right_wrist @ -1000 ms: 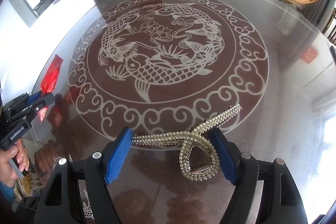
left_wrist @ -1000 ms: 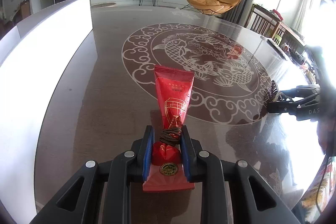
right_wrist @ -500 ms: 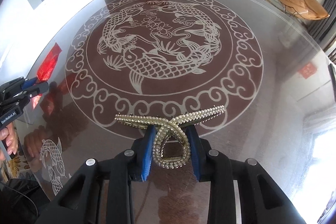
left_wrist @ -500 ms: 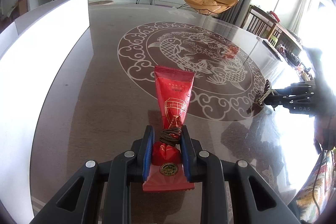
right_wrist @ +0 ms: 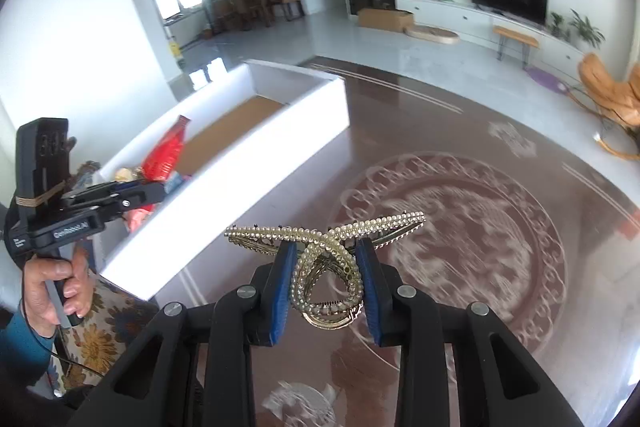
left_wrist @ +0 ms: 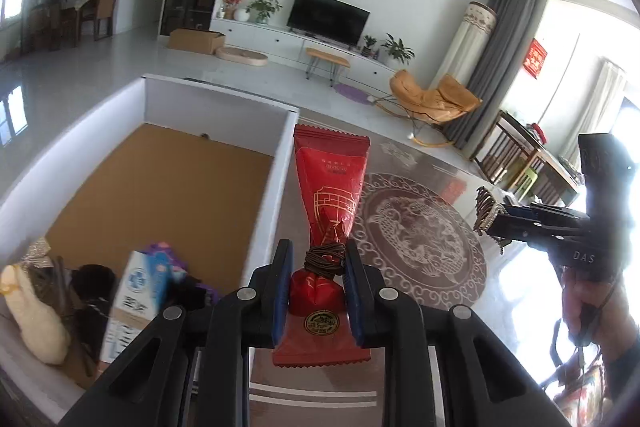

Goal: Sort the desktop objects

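A: Where is the red packet (left_wrist: 330, 211) compared with the white box (left_wrist: 276, 195)?

B: Just right of the box's near wall, up in the air. The left gripper (left_wrist: 316, 291) has its blue fingers (left_wrist: 280, 291) clamped on the packet's tied neck, where a dark cord is wound round it. The wide end of the packet points away, toward the room.

A: And the other hand?

B: The right gripper (right_wrist: 326, 287) has its fingers (right_wrist: 282, 291) pressed on both sides of the loop of a pearl hair clip (right_wrist: 326, 247). The clip's two beaded arms cross above the fingers. It hangs over the brown desk (right_wrist: 440, 163), to the right of the box and apart from it.

A: Anything in the box?

B: At its near end, a blue and white carton (left_wrist: 140, 291), a cream-coloured soft thing (left_wrist: 36, 315) and some dark bits I can't make out. The brown floor of the box is bare farther back.

A: Who holds the grippers?

B: A hand (right_wrist: 56, 287) in a blue sleeve grips the left handle.
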Demonstrator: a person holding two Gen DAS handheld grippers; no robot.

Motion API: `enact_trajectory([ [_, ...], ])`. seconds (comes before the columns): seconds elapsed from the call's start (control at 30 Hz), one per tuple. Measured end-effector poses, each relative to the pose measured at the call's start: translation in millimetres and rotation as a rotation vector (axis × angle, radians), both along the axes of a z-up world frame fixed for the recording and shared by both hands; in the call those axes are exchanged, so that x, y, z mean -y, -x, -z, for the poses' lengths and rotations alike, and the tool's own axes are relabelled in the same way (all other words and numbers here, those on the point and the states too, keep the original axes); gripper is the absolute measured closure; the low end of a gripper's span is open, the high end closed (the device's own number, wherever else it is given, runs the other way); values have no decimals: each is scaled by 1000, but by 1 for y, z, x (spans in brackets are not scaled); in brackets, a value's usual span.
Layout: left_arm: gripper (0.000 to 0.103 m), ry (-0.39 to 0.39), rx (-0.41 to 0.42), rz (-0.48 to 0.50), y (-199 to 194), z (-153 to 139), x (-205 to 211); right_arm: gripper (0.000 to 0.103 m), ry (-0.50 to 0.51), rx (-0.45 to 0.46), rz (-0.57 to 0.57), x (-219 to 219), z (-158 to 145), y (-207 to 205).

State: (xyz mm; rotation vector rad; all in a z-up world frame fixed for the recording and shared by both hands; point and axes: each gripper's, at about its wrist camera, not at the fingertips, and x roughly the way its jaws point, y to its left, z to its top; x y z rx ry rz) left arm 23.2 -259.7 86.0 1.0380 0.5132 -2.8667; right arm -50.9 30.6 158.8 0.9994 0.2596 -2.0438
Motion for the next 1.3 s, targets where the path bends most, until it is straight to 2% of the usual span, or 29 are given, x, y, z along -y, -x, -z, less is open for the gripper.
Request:
enact_trajectory([
  [0.1,79,46,57,-126,-11,5,61,71,59,0,-128,84,-14,-14],
  [0.2,79,45,162,-209,-16,29,112,71,77,28,-257,165,-11,-37],
  [0.27,79,45,237,-230,-16,48,133,71,44,52,-331,212,4,-54],
  [0.37,78,38,327,-253,-15,73,148,71,-67,74,-409,263,39,-77],
  [0.43,71,36,351,-266,-19,81,151,65,-147,104,-417,284,64,-81],
  [0.47,55,14,339,-269,-22,83,152,53,-165,162,-417,290,76,-77],
  [0.5,33,-2,322,-278,-26,83,152,32,-176,194,-405,294,83,-73],
  [0.53,23,-7,299,-300,-31,81,152,23,-171,197,-389,291,85,-71],
  [0.57,10,-1,274,-326,-36,78,153,15,-154,189,-377,288,84,-68],
  [0.6,8,15,257,-346,-38,74,149,15,-147,182,-377,285,81,-67],
  [0.67,8,68,242,-384,-41,65,145,14,-146,154,-358,279,72,-63],
  [0.77,8,152,255,-469,-36,51,135,4,-155,113,-303,269,59,-52],
  [0.83,7,208,307,-541,-30,44,129,2,-159,93,-270,264,51,-47],
  [0.9,7,249,387,-549,-23,43,121,2,-173,86,-243,263,49,-43],
  [1.0,7,274,447,-559,-19,47,108,2,-194,83,-192,258,49,-36],
  [1.1,7,353,500,-616,-17,50,95,0,-195,70,-152,250,46,-31],
  [1.17,7,373,487,-614,-17,51,88,0,-199,68,-135,246,46,-29],
  [1.3,7,335,409,-632,-28,42,82,0,-198,81,-119,242,44,-25],
])
